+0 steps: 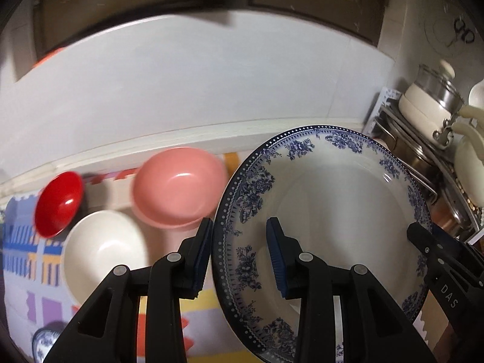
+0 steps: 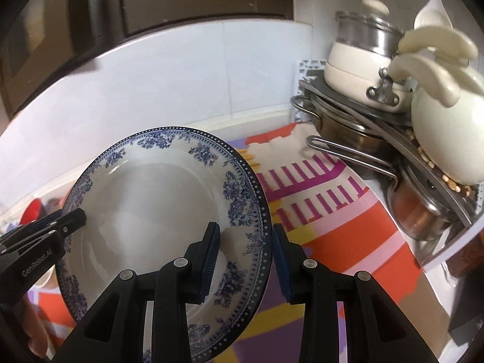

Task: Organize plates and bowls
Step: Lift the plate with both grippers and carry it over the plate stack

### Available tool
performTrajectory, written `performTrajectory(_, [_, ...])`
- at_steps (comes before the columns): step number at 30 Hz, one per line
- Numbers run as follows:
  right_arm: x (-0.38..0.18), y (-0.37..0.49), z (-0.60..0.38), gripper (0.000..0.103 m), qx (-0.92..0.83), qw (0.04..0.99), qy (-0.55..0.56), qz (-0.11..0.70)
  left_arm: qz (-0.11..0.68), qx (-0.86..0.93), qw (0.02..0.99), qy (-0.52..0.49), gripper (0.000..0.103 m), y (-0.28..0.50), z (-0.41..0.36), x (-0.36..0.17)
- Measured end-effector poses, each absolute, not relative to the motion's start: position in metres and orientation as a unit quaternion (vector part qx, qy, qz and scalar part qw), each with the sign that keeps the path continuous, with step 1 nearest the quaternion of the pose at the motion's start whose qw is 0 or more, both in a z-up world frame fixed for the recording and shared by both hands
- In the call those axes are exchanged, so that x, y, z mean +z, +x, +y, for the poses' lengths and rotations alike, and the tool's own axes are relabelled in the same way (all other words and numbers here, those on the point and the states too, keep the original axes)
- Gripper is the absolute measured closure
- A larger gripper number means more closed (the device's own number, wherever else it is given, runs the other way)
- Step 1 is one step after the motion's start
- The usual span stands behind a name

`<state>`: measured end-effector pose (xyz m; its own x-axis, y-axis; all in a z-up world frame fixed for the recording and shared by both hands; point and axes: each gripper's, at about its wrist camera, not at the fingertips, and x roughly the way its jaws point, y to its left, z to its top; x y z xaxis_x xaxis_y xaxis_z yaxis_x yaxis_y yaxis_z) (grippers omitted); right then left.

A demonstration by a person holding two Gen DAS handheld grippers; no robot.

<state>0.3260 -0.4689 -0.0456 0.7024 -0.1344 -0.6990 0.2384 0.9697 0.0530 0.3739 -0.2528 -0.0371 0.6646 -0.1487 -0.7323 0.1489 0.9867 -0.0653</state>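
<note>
A large white plate with a blue floral rim (image 1: 332, 211) is held up between both grippers, tilted above the patterned mat. My left gripper (image 1: 239, 254) straddles its left rim, one finger on each side. My right gripper (image 2: 245, 257) straddles its right rim; the plate also shows in the right wrist view (image 2: 157, 211). A pink bowl (image 1: 178, 186), a red bowl (image 1: 57, 204) and a white bowl (image 1: 103, 251) sit on the mat to the left.
A colourful patterned mat (image 2: 348, 242) covers the counter. A metal rack (image 2: 378, 127) at the right holds steel pots, a cream lidded pot (image 2: 357, 66) and a cream teapot (image 2: 444, 139). A white tiled wall (image 1: 211, 90) runs behind. Another blue-patterned dish (image 1: 42, 341) peeks in at the lower left.
</note>
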Motion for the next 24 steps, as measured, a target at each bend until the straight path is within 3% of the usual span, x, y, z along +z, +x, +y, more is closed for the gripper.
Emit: performTrajectory(24, [-0.024, 0.261, -0.319, 0.067, 0.027, 0.935, 0.013, 0.354, 0.383, 0.05, 0.921, -0.057, 0.067, 0.256, -0.099, -0.021])
